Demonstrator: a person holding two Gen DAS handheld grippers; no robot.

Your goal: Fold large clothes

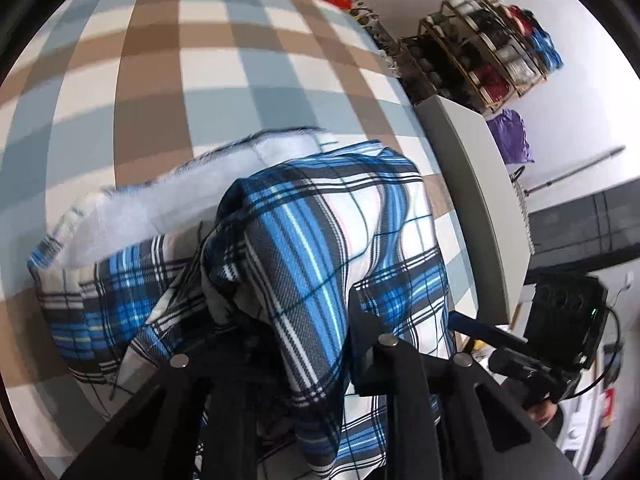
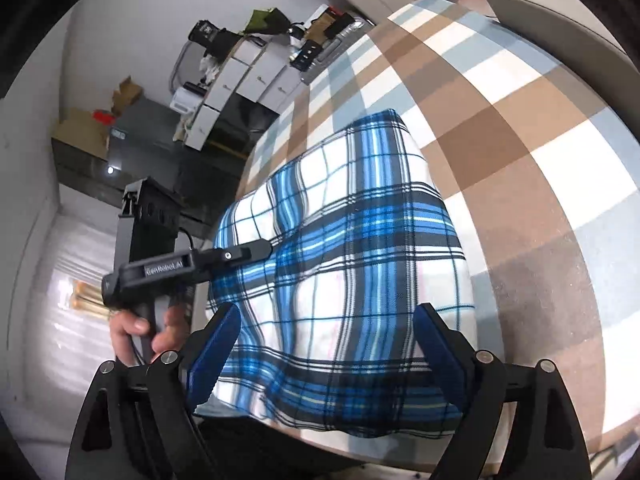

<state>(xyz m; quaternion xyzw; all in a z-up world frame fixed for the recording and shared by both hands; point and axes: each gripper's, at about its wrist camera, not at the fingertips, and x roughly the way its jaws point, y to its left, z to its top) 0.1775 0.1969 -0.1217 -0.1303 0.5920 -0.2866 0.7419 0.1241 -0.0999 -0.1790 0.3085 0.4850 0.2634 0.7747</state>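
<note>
We find the shirt (image 2: pixel 344 264), a blue, white and black plaid, lying on a checked cover (image 2: pixel 520 128) in brown, pale blue and white. In the right wrist view it fills the centre and lower part of the frame, its near edge folded over at the bottom. The right gripper (image 2: pixel 324 348) hovers above that edge, jaws released and wide, blue pads either side of the cloth without pressing it. At centre left a hand (image 2: pixel 140 332) holds the left gripper (image 2: pixel 264 249) at the shirt's left border. In the left wrist view the left gripper (image 1: pixel 288 320) has its jaws clenched on a raised fold of the shirt (image 1: pixel 312 240), which drapes over them. A white lining (image 1: pixel 192 200) shows at centre left.
</note>
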